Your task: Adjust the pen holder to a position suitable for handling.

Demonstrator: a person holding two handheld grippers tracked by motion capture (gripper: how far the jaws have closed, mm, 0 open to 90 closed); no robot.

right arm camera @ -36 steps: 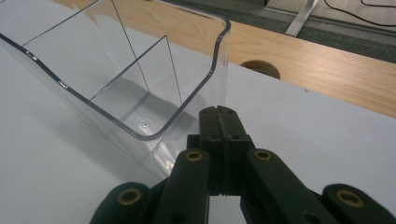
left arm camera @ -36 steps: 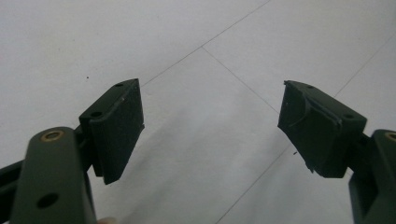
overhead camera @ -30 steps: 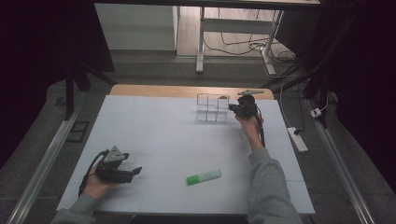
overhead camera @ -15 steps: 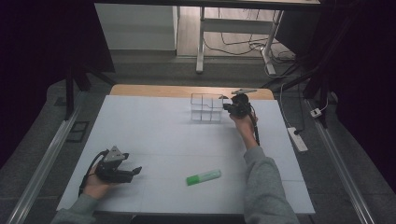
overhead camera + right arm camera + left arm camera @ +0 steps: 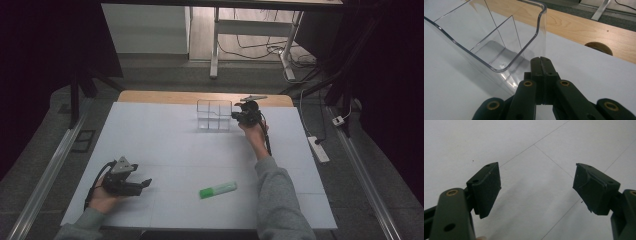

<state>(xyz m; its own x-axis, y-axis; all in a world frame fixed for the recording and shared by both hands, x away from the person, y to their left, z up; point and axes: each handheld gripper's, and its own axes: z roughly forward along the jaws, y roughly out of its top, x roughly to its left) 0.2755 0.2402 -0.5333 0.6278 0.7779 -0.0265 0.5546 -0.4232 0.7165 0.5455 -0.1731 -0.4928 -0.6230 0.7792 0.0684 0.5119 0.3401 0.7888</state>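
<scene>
Apparently pushing rather than gripping, the right gripper [image 5: 541, 60] has its jaws pressed together on nothing, tips at the side wall of the clear bin [image 5: 499, 47] at the table's [image 5: 165, 135] far edge. Near the person, the left gripper [image 5: 142, 183] rests spread and empty; a green marker [image 5: 218, 190] lies between the arms.

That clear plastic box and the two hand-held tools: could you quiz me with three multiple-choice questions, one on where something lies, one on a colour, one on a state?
1. Where is the clear box?
A. at the table's far side, by the right gripper
B. next to the left gripper
C. on the floor

2. What colour is the marker?
A. red
B. green
C. blue

3. How do the left gripper's jaws stand?
A. shut
B. clamped on the marker
C. open, nothing between them

Answers: 1 A, the high view shows the box beside the right gripper. 2 B, its body is green. 3 C, the left gripper view shows bare table between the jaws.
</scene>
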